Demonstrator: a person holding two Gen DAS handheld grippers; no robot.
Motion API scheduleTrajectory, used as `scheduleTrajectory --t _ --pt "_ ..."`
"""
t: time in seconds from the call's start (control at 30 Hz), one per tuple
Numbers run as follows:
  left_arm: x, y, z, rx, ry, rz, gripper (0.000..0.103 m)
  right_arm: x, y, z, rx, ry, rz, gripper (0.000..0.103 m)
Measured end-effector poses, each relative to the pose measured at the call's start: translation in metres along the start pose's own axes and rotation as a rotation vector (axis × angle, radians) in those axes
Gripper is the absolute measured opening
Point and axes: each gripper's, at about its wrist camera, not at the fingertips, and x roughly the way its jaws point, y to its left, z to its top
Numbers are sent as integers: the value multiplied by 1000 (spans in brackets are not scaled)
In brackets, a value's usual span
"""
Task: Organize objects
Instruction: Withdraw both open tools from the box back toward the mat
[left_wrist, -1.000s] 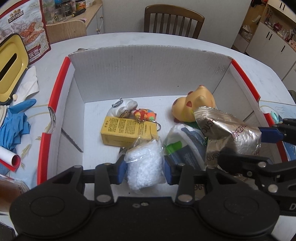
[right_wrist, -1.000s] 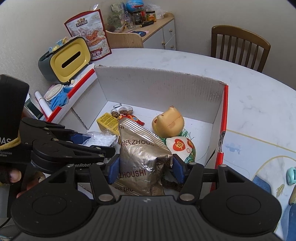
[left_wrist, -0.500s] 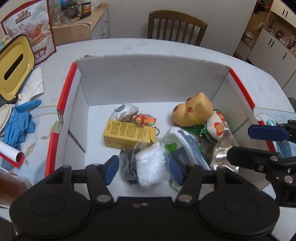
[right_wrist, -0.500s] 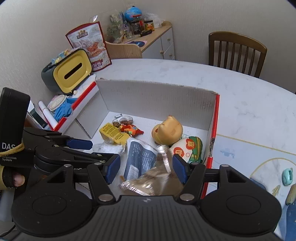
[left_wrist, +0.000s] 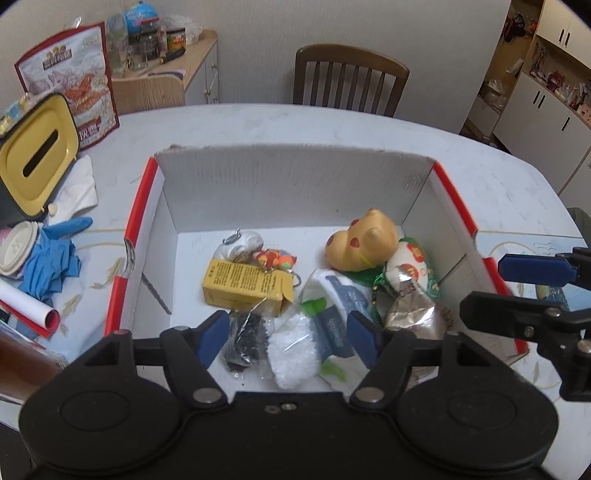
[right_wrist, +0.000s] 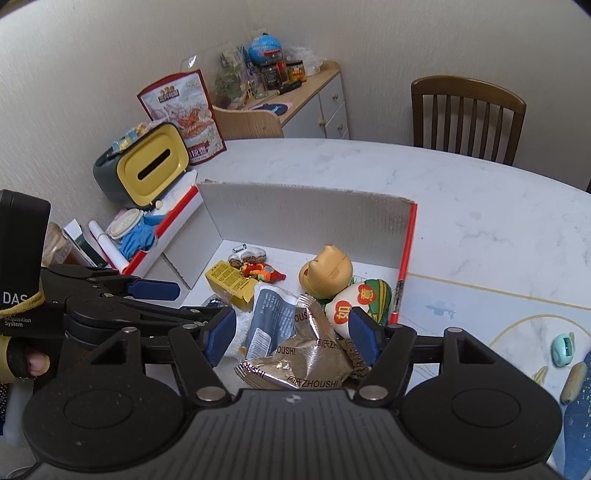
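Inside the box (left_wrist: 288, 184), near its front wall, lie the white bag (left_wrist: 293, 343) and the foil pack (right_wrist: 310, 354). My left gripper (left_wrist: 284, 332) is wide apart and holds nothing. My right gripper (right_wrist: 291, 334) is the same. I think both bags are light, soft and crinkly, so I would pinch each at its middle.

Matt corrugated cardboard box (left_wrist: 295, 184), crinkled glossy foil packet (right_wrist: 310, 354), smooth marbled tabletop (right_wrist: 480, 206), wooden chair (left_wrist: 351, 81).

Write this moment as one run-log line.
left gripper: open | right gripper: open | white bag, foil pouch: in box
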Motion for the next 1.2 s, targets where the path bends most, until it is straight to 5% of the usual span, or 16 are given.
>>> scheduleTrajectory --t 1.2 --pt "-21 -160 17 75 -105 -51 99 -81 -144 -31 111 -70 -63 70"
